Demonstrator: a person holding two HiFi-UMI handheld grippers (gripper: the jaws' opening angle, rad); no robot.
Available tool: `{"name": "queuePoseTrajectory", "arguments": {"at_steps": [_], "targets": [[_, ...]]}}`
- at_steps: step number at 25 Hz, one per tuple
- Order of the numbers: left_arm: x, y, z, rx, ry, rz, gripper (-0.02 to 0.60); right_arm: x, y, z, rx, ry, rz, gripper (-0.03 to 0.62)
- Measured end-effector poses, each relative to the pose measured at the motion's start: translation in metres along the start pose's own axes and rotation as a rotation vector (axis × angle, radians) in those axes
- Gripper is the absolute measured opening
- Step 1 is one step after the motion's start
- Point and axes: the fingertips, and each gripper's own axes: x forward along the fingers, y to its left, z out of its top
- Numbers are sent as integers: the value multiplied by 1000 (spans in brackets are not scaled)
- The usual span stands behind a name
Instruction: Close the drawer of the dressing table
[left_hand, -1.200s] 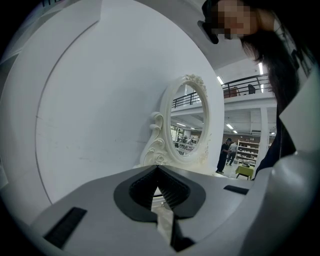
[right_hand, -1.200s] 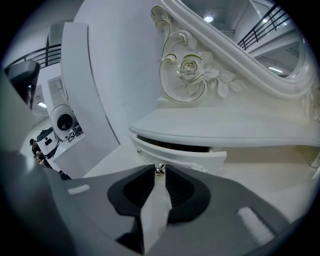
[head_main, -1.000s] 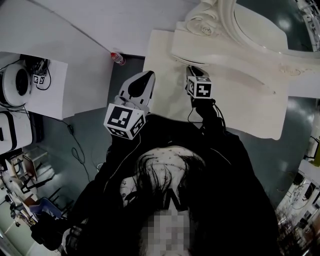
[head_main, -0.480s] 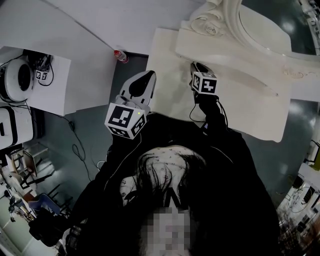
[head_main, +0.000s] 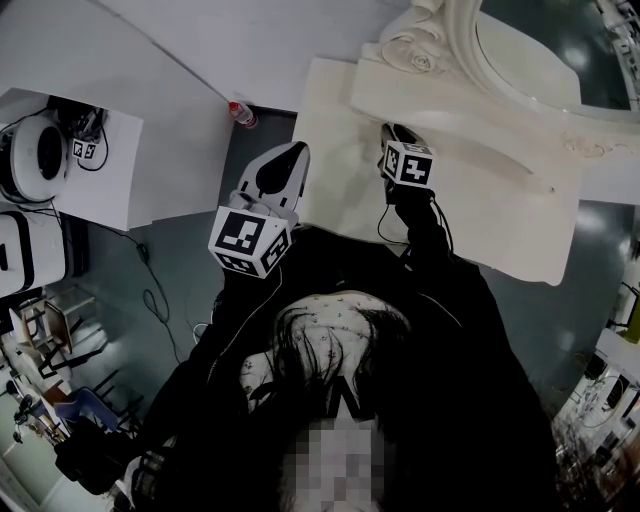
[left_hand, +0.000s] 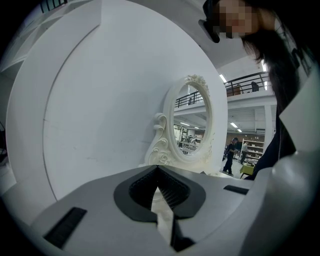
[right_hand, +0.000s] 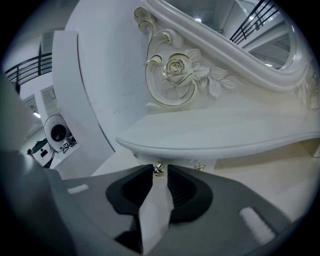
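Observation:
The white dressing table (head_main: 480, 225) with its carved oval mirror (head_main: 530, 55) stands in front of me. My right gripper (head_main: 393, 133) reaches under the mirror's shelf (right_hand: 215, 135). In the right gripper view its jaws stand a narrow gap apart, and a small gold drawer knob (right_hand: 158, 170) sits right at their tips (right_hand: 160, 175). The drawer front is mostly hidden behind the jaws. My left gripper (head_main: 288, 152) hangs in the air left of the table's edge, jaws closed at the tips (left_hand: 157, 169) and holding nothing.
A second gold knob (right_hand: 200, 166) shows just to the right under the shelf. A curved white wall panel (head_main: 230, 50) rises behind the table. On the floor lie a red-capped bottle (head_main: 238, 113) and cables (head_main: 150, 290). A white side table (head_main: 100, 190) carries devices at the left.
The right gripper has shifted a little forward toward the mirror since one second ago, then held nearly still. The left gripper has barely moved.

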Motion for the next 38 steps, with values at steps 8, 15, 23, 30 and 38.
{"name": "queuePoseTrajectory", "arguments": {"at_steps": [8,15,23,30,38], "targets": [[-8,1,0,7,-4,6,0,-14,5,-18,27,52,-14,100],[-15,4,-3,0,-6,7,0,-38,34,-30,40,24,70,100],[-20,1,-10,-8,1,-32,0,-88,75,-11,54,-75,183,79],[-21,-6,-28,-28,28,-112,0,-138,114,8,42,-176,260,29],[-13,-33,-64,-28,118,-249,0,-185,131,-10,91,-233,235,29]]}}
